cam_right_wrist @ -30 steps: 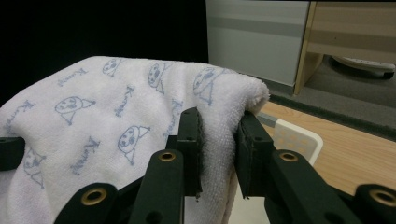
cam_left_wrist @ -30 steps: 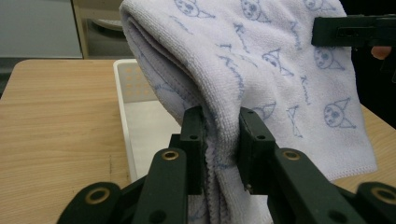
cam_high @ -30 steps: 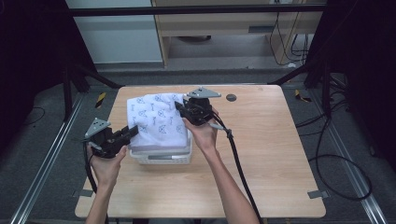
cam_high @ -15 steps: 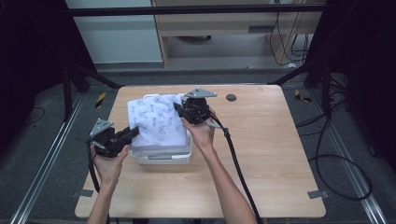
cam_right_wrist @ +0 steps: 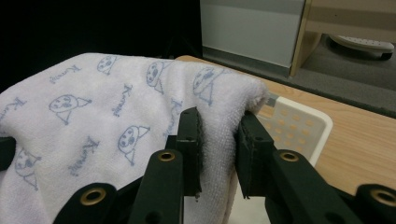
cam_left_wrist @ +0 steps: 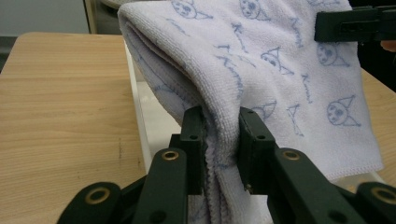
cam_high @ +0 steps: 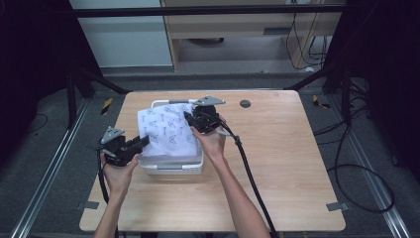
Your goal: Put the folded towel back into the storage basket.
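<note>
A folded white towel (cam_high: 166, 130) with blue cartoon prints hangs stretched over a white plastic basket (cam_high: 173, 167) on the wooden table. My left gripper (cam_high: 143, 142) is shut on the towel's near left edge; the left gripper view has the folded layers of the towel (cam_left_wrist: 261, 60) pinched between its pads. At the far right corner my right gripper (cam_high: 189, 117) is shut on the towel (cam_right_wrist: 93, 116), with thick folded cloth squeezed between its black fingers (cam_right_wrist: 189, 135). Most of the basket (cam_right_wrist: 299, 122) lies hidden under the cloth. The other gripper's jaw tip (cam_left_wrist: 355, 24) shows at the top right of the left gripper view.
The basket sits at the left middle of the table (cam_high: 292, 148), whose right half is bare wood. A round cable hole (cam_high: 244, 103) lies near the far edge. A black cable (cam_high: 250, 173) trails from my right gripper toward the near edge. Dark frame legs stand beyond the table.
Both grippers have sunk a little with the towel, bringing it lower over the basket. The grips are unchanged.
</note>
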Demonstrator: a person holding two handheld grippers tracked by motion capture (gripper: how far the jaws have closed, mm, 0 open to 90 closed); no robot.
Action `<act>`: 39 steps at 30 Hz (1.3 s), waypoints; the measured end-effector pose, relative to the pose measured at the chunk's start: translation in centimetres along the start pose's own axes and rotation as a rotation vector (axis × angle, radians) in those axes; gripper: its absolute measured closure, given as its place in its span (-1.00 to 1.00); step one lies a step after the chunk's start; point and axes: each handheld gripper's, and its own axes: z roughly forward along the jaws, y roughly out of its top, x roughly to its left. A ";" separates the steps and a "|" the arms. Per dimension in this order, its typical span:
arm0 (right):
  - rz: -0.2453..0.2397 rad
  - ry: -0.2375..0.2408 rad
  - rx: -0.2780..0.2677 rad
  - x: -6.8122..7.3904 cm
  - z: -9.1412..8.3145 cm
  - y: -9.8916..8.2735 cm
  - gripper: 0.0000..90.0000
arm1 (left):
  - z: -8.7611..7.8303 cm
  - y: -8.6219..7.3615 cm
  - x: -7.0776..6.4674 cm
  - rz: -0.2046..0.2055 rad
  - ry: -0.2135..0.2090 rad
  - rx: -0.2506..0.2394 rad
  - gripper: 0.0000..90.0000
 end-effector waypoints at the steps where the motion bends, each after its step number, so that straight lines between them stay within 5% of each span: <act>1: -0.001 -0.002 0.004 0.0 0.1 -0.1 0.64 | 0.1 -0.1 0.0 0.000 0.000 0.004 0.63; 39: -0.025 -0.079 0.126 -1.2 2.1 -3.9 0.60 | 3.9 -1.9 -0.3 0.048 0.038 0.139 0.59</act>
